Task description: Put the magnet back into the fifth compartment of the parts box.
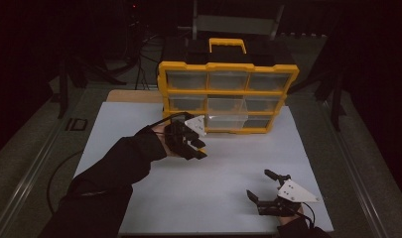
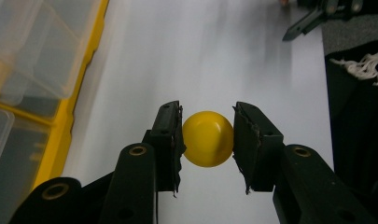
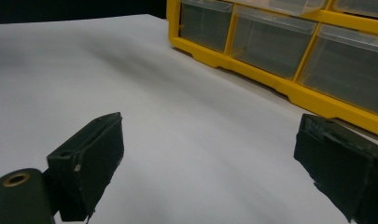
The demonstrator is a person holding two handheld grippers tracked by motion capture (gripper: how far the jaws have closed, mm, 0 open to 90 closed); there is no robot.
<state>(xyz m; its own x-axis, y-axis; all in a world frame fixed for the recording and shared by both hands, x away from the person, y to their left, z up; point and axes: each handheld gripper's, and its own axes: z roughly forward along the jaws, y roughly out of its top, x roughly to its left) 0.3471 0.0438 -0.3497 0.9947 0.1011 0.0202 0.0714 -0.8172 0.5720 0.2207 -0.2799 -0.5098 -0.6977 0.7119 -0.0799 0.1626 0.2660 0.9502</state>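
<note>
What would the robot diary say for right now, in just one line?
left gripper: shut on yellow ball | right gripper: open, holds nothing | drawer organizer: one middle drawer pulled out

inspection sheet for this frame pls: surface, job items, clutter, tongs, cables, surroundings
Surface: white board on a grey table, bare in front of the cabinet.
Job's things: yellow ball, held above the board; yellow drawer cabinet at the far edge, one middle drawer pulled out.
Clutter: nothing seen.
Tongs: left tongs shut on the ball, pads on both sides, near the cabinet front; right tongs open, nothing between the jaws, low over the board's near right corner.
Cables: one trails from the left tongs; a dark one loops over the table's left side.
Surroundings: dark room, stand legs and a black case behind the cabinet; detail too dim to tell.
</note>
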